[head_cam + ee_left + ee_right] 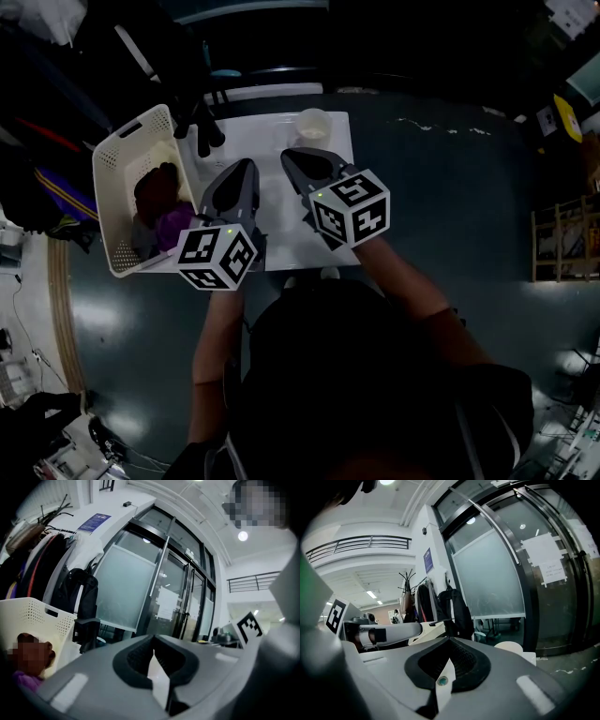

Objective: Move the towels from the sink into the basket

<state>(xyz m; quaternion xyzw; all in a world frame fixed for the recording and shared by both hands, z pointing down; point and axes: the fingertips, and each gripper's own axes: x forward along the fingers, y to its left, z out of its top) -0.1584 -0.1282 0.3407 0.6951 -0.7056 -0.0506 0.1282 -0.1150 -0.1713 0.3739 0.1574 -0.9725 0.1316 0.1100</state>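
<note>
Hovering over the white desk (pixel 255 137), the left hand-held gripper (pixel 246 167) and the right hand-held gripper (pixel 292 156) sit side by side, each held out in front of the person on a bare forearm. Both point away from the person towards the far edge of the desk. In the left gripper view the left hand-held gripper (pixel 153 640) has its two dark ribbed pads pressed together with nothing between them. In the right gripper view the right hand-held gripper (pixel 449 642) is closed in the same way and carries nothing.

Both towels lie in the cream perforated plastic basket (pixel 114 161), which stands on the dark floor (pixel 441 197) against the desk's left edge. The dark brown towel (pixel 157 190) is bunched in the middle of the basket. The purple towel (pixel 174 225) lies just beside it, at the end nearer the person and close to the left hand-held gripper's marker cube. The left gripper view shows the basket's holed wall (pixel 29 615) at the left edge, with a fold of the purple towel (pixel 22 679) low inside it.

A round cream basin (pixel 312 125) stands at the far edge of the desk, ahead of the right hand-held gripper and apart from it. It also shows in the right gripper view (pixel 509 647). Both gripper views look past the jaws to tall glass doors (pixel 497 573) and dark coats on a rack (pixel 80 603).
</note>
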